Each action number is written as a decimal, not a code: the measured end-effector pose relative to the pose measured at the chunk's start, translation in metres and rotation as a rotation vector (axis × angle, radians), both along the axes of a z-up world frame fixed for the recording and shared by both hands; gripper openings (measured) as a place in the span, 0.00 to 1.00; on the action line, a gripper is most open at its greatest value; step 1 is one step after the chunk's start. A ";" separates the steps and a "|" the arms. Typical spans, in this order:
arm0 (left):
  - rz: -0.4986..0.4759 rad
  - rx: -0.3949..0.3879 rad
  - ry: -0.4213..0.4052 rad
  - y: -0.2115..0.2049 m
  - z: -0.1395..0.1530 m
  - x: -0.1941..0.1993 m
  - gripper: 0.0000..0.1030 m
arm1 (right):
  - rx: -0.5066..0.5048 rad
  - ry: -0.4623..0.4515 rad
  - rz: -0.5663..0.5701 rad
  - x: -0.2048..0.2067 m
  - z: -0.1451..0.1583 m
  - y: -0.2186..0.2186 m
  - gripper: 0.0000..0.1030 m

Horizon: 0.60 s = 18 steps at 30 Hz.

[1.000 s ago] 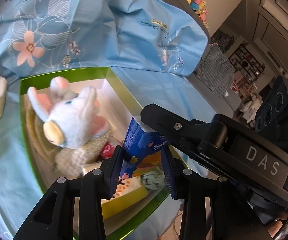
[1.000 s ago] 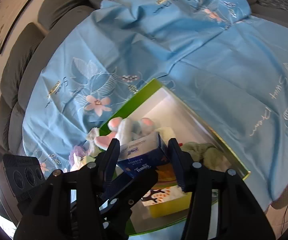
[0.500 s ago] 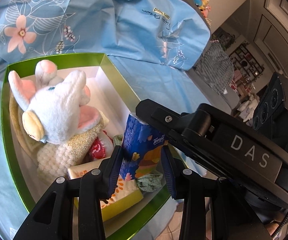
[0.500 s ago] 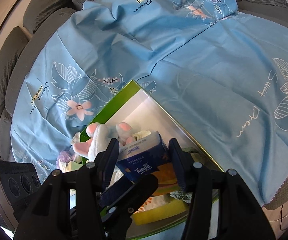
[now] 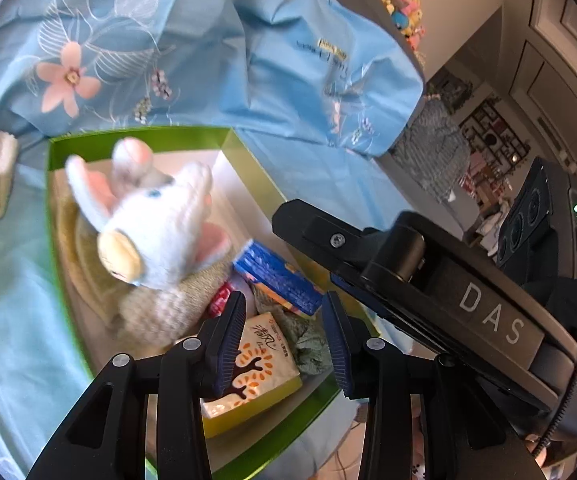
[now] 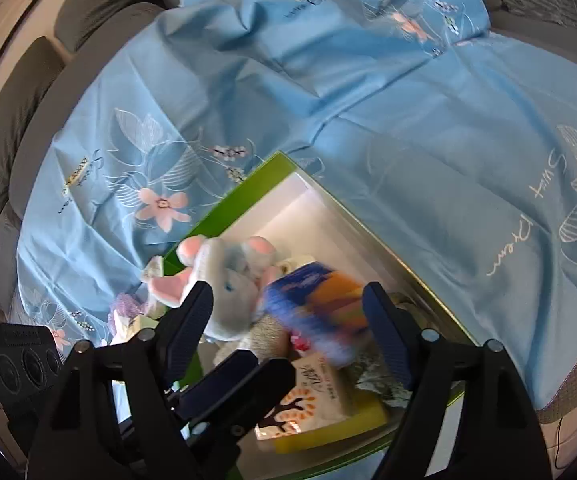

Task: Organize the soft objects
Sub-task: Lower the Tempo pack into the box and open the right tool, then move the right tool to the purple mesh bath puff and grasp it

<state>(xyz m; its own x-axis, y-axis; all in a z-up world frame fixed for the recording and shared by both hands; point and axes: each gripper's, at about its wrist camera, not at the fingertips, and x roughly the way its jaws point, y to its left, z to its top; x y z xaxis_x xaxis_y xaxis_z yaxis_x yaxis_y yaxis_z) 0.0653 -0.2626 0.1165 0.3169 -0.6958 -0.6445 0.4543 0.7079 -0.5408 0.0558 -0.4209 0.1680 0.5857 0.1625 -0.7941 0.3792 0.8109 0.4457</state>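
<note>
We had the right gripper (image 6: 288, 316) opening off the blue tissue pack (image 6: 316, 300), which lay in the green box (image 5: 244, 152) beside the plush mouse (image 5: 156, 232), while our left gripper (image 5: 284, 340) stood narrowly open, empty.

The right gripper (image 6: 288, 320) is seen with its jaws opening; a blue tissue pack (image 6: 316, 308), blurred, lies between them, and neither pad presses on it. Below it a green box (image 6: 248, 188) is set on a light blue flowered sheet (image 6: 428, 160). A white plush toy with pink ears (image 6: 224, 280) is lodged in the box at left, and a yellow tissue pack (image 6: 320, 408) at its near end.
</note>
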 end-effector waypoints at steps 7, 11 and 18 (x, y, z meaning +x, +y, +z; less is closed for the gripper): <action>0.074 -0.007 -0.049 0.044 0.023 -0.001 0.51 | -0.041 -0.045 0.043 0.001 0.024 0.027 0.80; 0.130 -0.019 -0.065 0.080 0.032 0.001 0.54 | -0.057 -0.069 0.080 0.004 0.036 0.050 0.86; 0.330 0.050 -0.117 0.170 0.040 0.000 0.72 | -0.031 -0.109 0.197 0.020 0.046 0.107 0.97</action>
